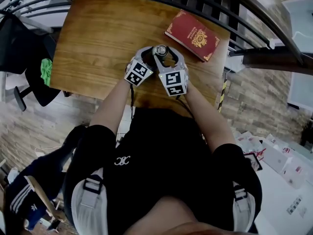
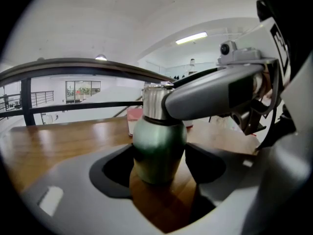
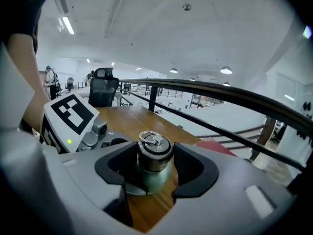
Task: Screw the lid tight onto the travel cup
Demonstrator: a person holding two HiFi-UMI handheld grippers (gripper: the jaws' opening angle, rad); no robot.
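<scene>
Two tools are on the one thing. Your left tool [image 2: 159,165] is clamped on the green body of the travel cup [image 2: 157,146], with a pad pressing each side. Your right tool [image 3: 154,166] comes in higher, and its pads, set wide, are closed against the steel lid [image 3: 155,150]. The cup stands upright toward the middle of the wooden bench [image 1: 93,43]. A red booklet [image 1: 193,35] lies flat off to its right, near the cup but not touching it.

Judging by this grip, you are in the tightening step itself: body anchored below, lid held above. The lid sits level on the neck and no gap shows beneath it, so it looks threaded on, with probably only the final snugging left.

The next move calls for a firm, unmoving left hold while you roll the right wrist in the tightening direction. If the wrist runs out of travel, ease the right pads off, turn back, grip again and repeat until the lid stops. Watch for the pads slipping on the smooth steel, or the cup twisting inside the left hold.

Because the lid covers the mouth, you cannot tell whether the cup holds anything. A small metal ring lies folded on top of the lid.
</scene>
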